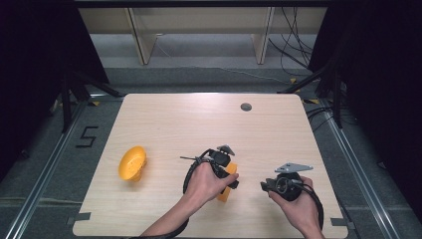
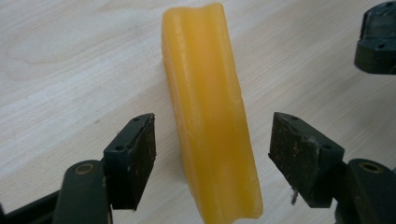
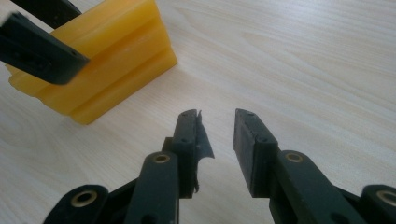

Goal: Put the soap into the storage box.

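A long yellow block (image 2: 210,116) with a grooved top lies on the wooden table (image 1: 199,124). My left gripper (image 2: 212,135) is open, with one jaw on each side of the block and a gap between each pad and it. In the high view the left gripper (image 1: 232,182) sits over the block (image 1: 226,193) near the front middle. My right gripper (image 1: 263,185) is to its right and points left toward it. In the right gripper view that gripper (image 3: 217,126) is open by a narrow gap with nothing in it, and the block (image 3: 102,60) lies at the upper left.
A yellow perforated bowl-like piece (image 1: 132,163) rests on its side near the table's left edge. A small grey disc (image 1: 246,106) is set in the table at the back. Black cables trail from both grippers. A torn pad edge hangs from the right gripper's left jaw.
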Motion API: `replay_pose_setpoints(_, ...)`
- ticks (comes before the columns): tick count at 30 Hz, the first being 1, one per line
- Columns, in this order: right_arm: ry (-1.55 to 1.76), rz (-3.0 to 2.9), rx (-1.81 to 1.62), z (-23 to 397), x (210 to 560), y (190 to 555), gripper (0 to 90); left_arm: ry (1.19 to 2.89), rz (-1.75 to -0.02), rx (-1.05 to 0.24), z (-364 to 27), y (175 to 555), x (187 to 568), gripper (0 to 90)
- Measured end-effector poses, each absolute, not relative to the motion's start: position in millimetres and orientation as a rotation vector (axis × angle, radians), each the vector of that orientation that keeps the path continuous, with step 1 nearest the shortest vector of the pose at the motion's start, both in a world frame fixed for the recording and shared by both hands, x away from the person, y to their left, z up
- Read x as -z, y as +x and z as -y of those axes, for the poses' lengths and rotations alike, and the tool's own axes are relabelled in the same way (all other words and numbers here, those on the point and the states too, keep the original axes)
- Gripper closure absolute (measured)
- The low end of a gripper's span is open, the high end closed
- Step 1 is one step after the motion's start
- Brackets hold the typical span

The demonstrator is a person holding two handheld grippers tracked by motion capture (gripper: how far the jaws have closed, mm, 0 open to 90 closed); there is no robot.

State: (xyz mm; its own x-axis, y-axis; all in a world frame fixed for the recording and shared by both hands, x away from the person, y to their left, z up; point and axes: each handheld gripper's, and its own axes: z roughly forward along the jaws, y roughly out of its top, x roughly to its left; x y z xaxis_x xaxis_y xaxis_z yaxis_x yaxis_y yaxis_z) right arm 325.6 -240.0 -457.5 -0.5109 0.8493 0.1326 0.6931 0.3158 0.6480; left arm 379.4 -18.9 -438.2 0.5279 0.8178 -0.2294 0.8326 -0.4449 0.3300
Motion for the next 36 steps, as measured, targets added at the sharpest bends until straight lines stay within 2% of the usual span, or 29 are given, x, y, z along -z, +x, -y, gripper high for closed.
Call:
replay_pose_setpoints(6, 1.418, -2.353, -0.971, 238.7, 457.1, 324.5, 70.3, 2.433, -1.370, 0.080, 23.8, 385.2, 451.2, 35.6)
replay_pose_setpoints(14, 1.397, -2.372, -0.989, 239.2, 458.6, 326.0, 70.1, 2.501, -1.417, 0.100, 28.6, 388.7, 457.5, 50.0)
replay_pose_setpoints(19, 1.396, -2.373, -0.980, 239.1, 458.2, 325.5, 69.7, 2.547, -1.371, -0.004, 30.7, 387.3, 459.0, 57.4)
replay_pose_setpoints(28, 1.425, -2.382, -0.972, 237.7, 457.9, 325.1, 69.5, 2.554, -1.359, -0.006, 18.4, 386.9, 457.0, 60.5)
replay_pose_setpoints(36, 1.395, -2.369, -0.974, 236.6, 458.4, 326.8, 69.3, 2.522, -1.338, 0.006, 2.1, 386.6, 439.4, 60.5)
